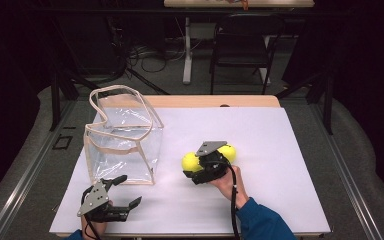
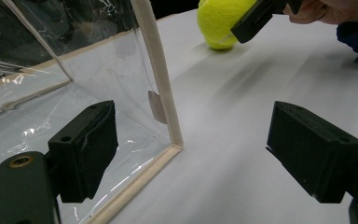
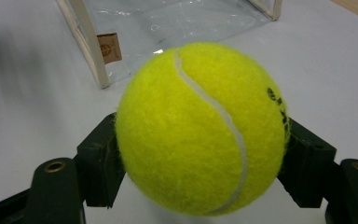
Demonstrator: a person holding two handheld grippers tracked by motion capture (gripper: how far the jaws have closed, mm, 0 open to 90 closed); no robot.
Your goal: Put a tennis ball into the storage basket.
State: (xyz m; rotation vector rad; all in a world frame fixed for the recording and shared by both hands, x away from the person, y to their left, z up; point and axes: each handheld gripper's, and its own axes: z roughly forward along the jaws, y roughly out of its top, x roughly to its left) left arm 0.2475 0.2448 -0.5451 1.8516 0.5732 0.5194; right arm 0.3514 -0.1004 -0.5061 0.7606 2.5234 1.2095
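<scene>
A yellow tennis ball [image 3: 200, 126] sits just above the white table top [image 1: 270, 200], and my right gripper [image 3: 200, 140] is shut on it, one black pad on each side. From above, this held ball [image 1: 190, 161] lies right of the bag, with the right gripper [image 1: 193, 167] pointing left. A second tennis ball [image 1: 228, 152] rests just behind it, partly hidden by the grey plate. A clear plastic bag [image 1: 122, 145] with beige trim stands open-topped at the left. My left gripper [image 1: 127, 192] is open by the bag's front corner [image 2: 175, 142], with nothing between its pads.
A black chair [image 1: 242, 45] and a white table leg [image 1: 187, 50] stand on the floor beyond the table's far wooden edge [image 1: 215, 101]. White table surface extends right of the balls and along the front.
</scene>
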